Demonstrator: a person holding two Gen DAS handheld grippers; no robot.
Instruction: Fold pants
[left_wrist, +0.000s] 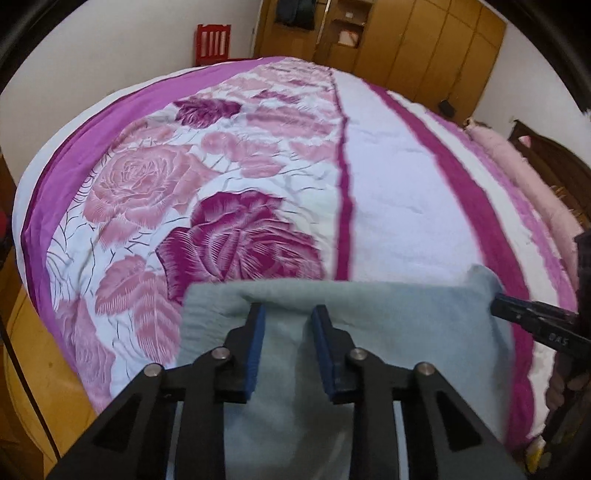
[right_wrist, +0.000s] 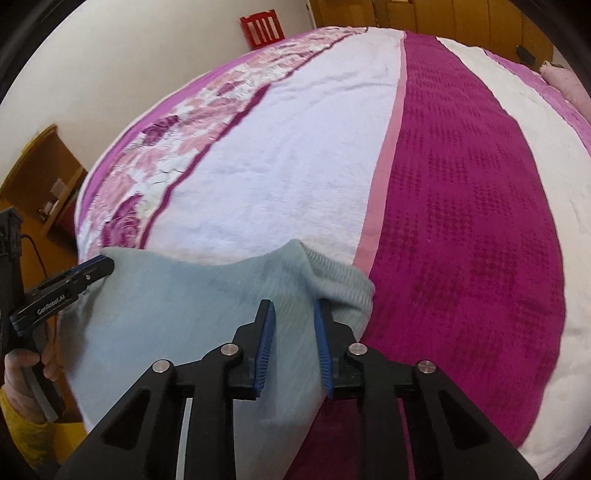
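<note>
The pale blue-grey pants (left_wrist: 388, 332) hang spread between my two grippers above the near edge of the bed. My left gripper (left_wrist: 288, 314) is shut on a fold of the pants near one top corner. My right gripper (right_wrist: 293, 312) is shut on the pants beside the ribbed waistband (right_wrist: 343, 280). In the left wrist view the right gripper (left_wrist: 502, 304) shows at the far right, pinching the other corner. In the right wrist view the left gripper (right_wrist: 99, 267) shows at the far left on the cloth. The lower part of the pants is hidden below the frames.
The bed (left_wrist: 388, 184) has a floral pink and white cover with magenta stripes (right_wrist: 461, 203). A red chair (left_wrist: 213, 42) stands by the far wall. Wooden wardrobes (left_wrist: 424, 37) line the back. Pink pillows (left_wrist: 517, 166) lie at the right. A wooden cabinet (right_wrist: 40, 173) stands left.
</note>
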